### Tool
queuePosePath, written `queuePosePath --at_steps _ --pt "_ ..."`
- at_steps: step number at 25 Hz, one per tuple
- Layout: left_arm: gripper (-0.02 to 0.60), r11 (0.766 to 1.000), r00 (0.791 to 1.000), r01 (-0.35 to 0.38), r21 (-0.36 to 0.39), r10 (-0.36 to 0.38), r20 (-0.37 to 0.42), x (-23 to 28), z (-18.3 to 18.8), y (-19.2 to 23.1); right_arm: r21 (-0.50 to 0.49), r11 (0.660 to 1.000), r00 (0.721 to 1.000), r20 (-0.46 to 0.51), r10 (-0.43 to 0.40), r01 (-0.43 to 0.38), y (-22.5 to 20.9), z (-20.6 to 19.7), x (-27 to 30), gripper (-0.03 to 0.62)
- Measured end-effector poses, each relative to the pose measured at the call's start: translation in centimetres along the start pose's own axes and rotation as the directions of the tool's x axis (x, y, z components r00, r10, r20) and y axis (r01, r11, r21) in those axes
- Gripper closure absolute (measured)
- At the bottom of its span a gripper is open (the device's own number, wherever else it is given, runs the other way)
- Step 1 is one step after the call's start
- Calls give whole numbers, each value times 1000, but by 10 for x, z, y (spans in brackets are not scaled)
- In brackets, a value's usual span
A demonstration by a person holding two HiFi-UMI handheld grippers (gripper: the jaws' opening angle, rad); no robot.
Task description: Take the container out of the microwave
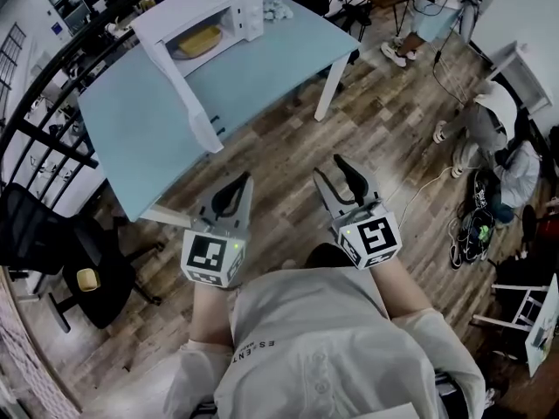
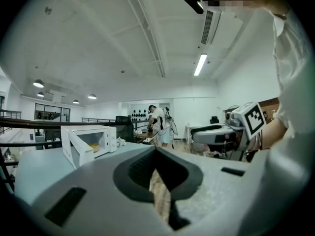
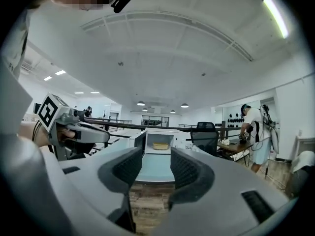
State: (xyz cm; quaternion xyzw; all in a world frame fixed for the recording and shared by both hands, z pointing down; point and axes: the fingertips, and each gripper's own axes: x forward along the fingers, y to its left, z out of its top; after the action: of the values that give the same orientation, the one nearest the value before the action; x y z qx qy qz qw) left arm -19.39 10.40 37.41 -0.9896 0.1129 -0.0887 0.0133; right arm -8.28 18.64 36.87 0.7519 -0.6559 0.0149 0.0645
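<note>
A white microwave stands at the far end of a light blue table, with its door swung wide open. A yellow container sits inside it. Both grippers hang over the wooden floor, well short of the table. My left gripper is shut with nothing in it, its tips meeting. My right gripper is open and empty. Between its jaws I see the table, the microwave and the container.
A black office chair stands left of the table's near corner. A person sits on the floor at the right among cables and bags. Another person stands at a desk beyond. A dark railing runs behind the table.
</note>
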Motion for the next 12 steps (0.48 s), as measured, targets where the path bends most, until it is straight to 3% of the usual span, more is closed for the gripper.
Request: queuePosePath --at_steps 12 --pt "588 996 995 -92 4 92 -35 71 -9 21 1 994 994 26 106 -106 -65 -16 58 422"
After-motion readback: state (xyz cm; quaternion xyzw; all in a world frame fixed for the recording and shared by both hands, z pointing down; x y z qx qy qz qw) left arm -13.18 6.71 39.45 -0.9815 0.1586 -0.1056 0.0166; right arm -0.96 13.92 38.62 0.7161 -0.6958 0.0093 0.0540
